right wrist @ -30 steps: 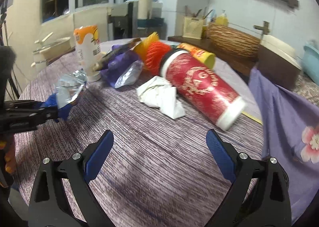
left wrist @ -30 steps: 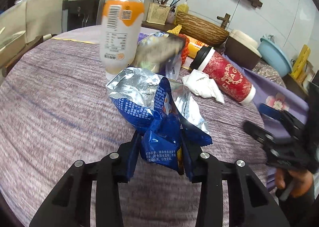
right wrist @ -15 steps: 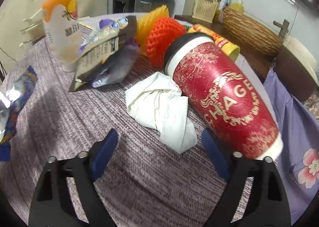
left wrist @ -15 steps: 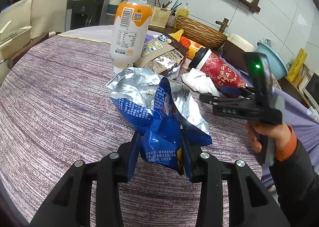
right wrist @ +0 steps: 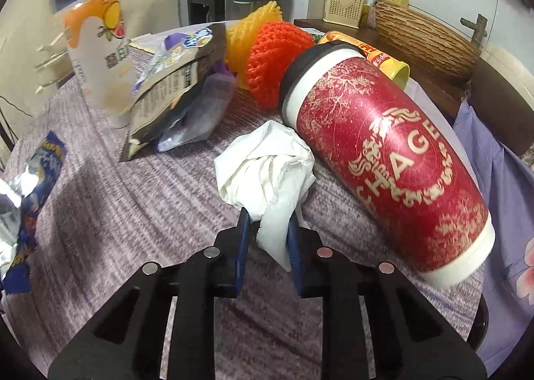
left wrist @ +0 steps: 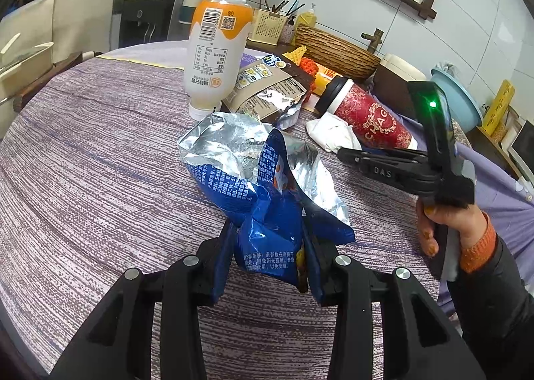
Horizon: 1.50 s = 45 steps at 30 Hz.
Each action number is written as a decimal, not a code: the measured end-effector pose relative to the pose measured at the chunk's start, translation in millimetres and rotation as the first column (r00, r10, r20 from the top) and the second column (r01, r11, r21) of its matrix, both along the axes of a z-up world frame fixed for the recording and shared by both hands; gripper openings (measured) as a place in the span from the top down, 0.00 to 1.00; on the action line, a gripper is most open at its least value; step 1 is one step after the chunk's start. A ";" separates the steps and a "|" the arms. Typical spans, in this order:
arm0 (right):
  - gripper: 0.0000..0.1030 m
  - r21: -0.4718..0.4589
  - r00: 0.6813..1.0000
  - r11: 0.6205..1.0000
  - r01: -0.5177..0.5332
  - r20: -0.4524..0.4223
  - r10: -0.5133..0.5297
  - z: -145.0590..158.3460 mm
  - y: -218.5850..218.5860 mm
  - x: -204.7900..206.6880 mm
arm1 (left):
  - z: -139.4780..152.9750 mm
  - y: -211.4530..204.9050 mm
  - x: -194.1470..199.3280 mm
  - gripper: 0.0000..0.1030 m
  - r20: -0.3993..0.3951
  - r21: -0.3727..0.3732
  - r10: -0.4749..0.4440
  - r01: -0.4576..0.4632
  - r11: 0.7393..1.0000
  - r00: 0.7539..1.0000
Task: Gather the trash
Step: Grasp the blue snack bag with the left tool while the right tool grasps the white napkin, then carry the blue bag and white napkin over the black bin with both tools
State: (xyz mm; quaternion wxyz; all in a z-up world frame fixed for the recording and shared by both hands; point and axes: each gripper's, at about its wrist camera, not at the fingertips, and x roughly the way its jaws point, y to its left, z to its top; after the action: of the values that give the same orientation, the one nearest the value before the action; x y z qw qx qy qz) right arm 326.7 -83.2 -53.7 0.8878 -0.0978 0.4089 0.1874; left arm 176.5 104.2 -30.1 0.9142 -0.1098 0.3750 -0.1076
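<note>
My left gripper [left wrist: 268, 243] is shut on a crumpled blue and silver snack bag [left wrist: 253, 173], held over the purple-grey tablecloth. My right gripper [right wrist: 268, 235] is shut on the near end of a crumpled white tissue [right wrist: 267, 163] that lies on the table beside a red paper cup [right wrist: 383, 153] on its side. In the left wrist view the right gripper [left wrist: 347, 153] reaches in from the right to the tissue [left wrist: 330, 133]. The snack bag also shows at the left edge of the right wrist view [right wrist: 26, 186].
Behind the tissue lie a brown snack pouch [right wrist: 177, 79], orange and yellow foam nets [right wrist: 273, 56], an upside-down white and orange bottle [left wrist: 213, 56] and a yellow tube [right wrist: 383, 59]. A wicker basket [left wrist: 333, 49] and shelf stand beyond the table. A purple cloth [right wrist: 500, 186] hangs at right.
My right gripper has moved forward to the tissue and closed its fingers on it; before, it was wide open. My left gripper still holds the snack bag, nearly still.
</note>
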 end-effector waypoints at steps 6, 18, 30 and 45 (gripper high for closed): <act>0.79 0.070 1.000 0.997 -0.015 0.010 0.014 8.7 -7.3 -33.2 | 3.7 -7.7 -4.4 0.63 0.012 0.004 -0.007 0.007 1.000 1.000; 0.79 0.162 0.989 0.986 0.035 0.135 -0.057 34.6 -50.9 -116.6 | 13.2 -43.9 -11.4 0.63 0.045 0.009 -0.069 0.068 0.998 0.997; 0.79 0.192 0.938 0.946 0.260 0.185 -0.295 33.1 -146.0 -158.2 | 29.3 -131.5 -9.6 0.63 0.107 0.041 -0.246 0.243 0.969 0.963; 0.79 0.203 0.830 0.828 0.523 0.098 -0.548 -17.8 -260.7 -170.9 | 29.4 -240.3 -17.9 0.63 0.131 0.073 -0.463 0.458 0.886 0.876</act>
State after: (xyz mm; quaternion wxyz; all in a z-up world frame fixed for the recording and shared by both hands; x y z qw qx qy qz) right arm 155.8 -343.9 -71.5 0.9381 0.0818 0.3336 -0.0441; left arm 158.6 -136.1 -0.7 0.8891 0.0088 0.3252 -0.3220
